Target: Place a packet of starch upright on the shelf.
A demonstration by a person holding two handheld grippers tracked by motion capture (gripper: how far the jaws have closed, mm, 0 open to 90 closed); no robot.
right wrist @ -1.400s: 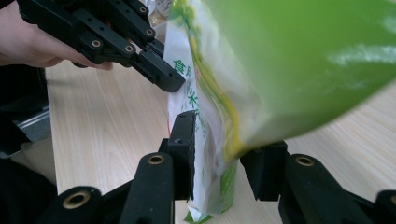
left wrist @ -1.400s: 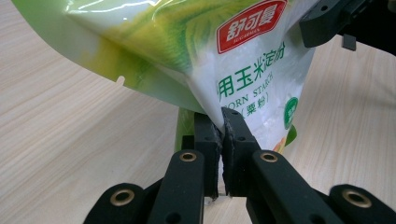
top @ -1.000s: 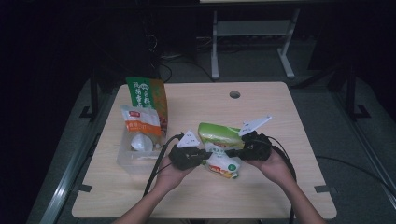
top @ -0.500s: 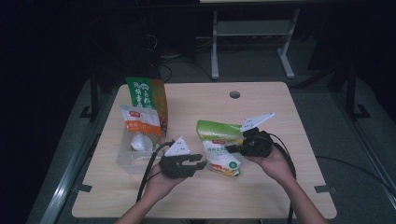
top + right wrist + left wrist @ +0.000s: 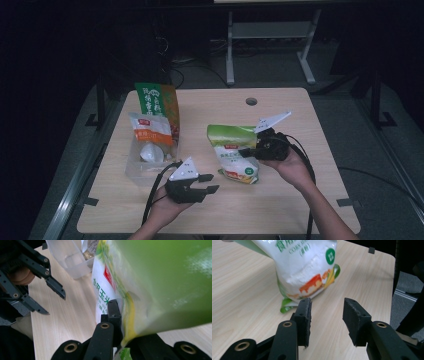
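Note:
A green and white corn starch bag (image 5: 234,152) stands on the wooden table (image 5: 280,195), its side edge pinched in my right gripper (image 5: 248,151). In the right gripper view the jaws are shut on the bag's (image 5: 150,290) seam at my right gripper (image 5: 122,322). My left gripper (image 5: 210,183) sits to the left of the bag near the table's front, apart from it. Its jaws have just been opening and hold nothing. In the left gripper view my left gripper (image 5: 326,315) faces the bag's (image 5: 304,267) lower corner a little way off.
A clear plastic bin (image 5: 145,162) at the left holds a white and orange packet (image 5: 150,132) and a round white item. A tall green and orange bag (image 5: 159,102) stands behind it. A round cable hole (image 5: 251,101) lies near the table's far edge.
My left gripper let go of the bag, drew back to the left and toward the front edge, and its jaws spread. The right gripper kept its hold, and the bag now stands more upright.

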